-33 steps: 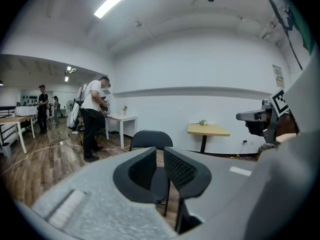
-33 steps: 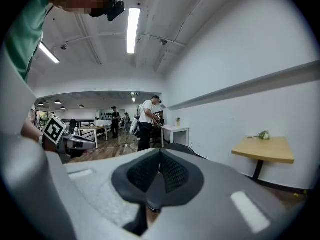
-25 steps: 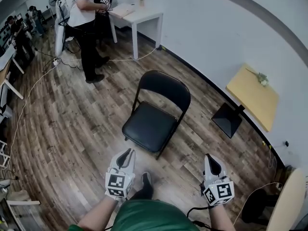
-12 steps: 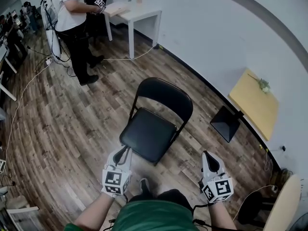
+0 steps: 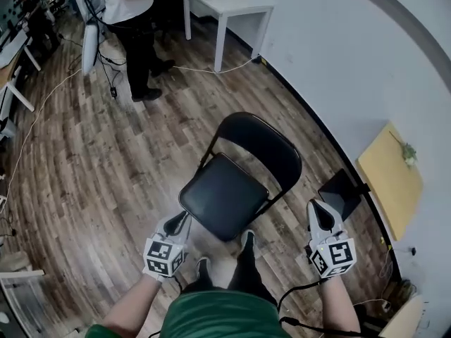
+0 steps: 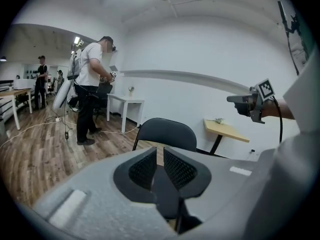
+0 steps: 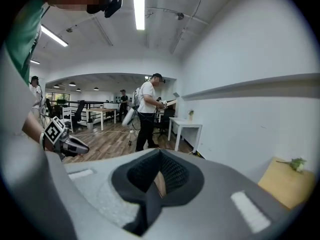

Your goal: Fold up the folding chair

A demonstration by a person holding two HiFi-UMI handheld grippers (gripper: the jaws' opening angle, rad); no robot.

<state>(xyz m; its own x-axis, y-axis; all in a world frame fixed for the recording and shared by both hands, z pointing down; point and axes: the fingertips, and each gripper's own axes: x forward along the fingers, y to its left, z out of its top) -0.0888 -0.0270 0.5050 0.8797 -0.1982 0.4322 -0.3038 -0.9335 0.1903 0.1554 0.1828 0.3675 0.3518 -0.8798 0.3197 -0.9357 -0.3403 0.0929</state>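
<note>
- At the bottom centre of the head view, the wearer's green top and two shoes (image 5: pixel 246 241) sit just short of the chair's front edge.
- The left gripper (image 5: pixel 179 221) is at lower left, its tip near the seat's front-left corner but not touching it. Its jaws are pressed nearly together with only a slit between the pads, and nothing is in them.
- The right gripper (image 5: pixel 315 206) is at lower right, beside the chair and apart from it. Its jaws are fully together and empty.
- The folding chair (image 5: pixel 224 197) stands open in the middle of the frame on the wood floor (image 5: pixel 106 160). Its black seat is level and its backrest (image 5: pixel 264 141) is on the far side, toward the wall.
- The chair looks like painted metal tube with a padded seat, so it is probably stiff, fairly heavy, and slick on the tube.
- A likely grip is the front rim of the seat to tip it up, with the other gripper steadying the top of the backrest. Both sets of jaws would need to spread first.
- The hinge links under the seat look like pinch points and are best avoided.
- A small yellow side table (image 5: pixel 392 182) stands against the wall at the right edge.
- A white table (image 5: pixel 236 2) is at top centre.
- A standing person (image 5: pixel 134 13) is at upper left, with cables trailing on the floor nearby.
</note>
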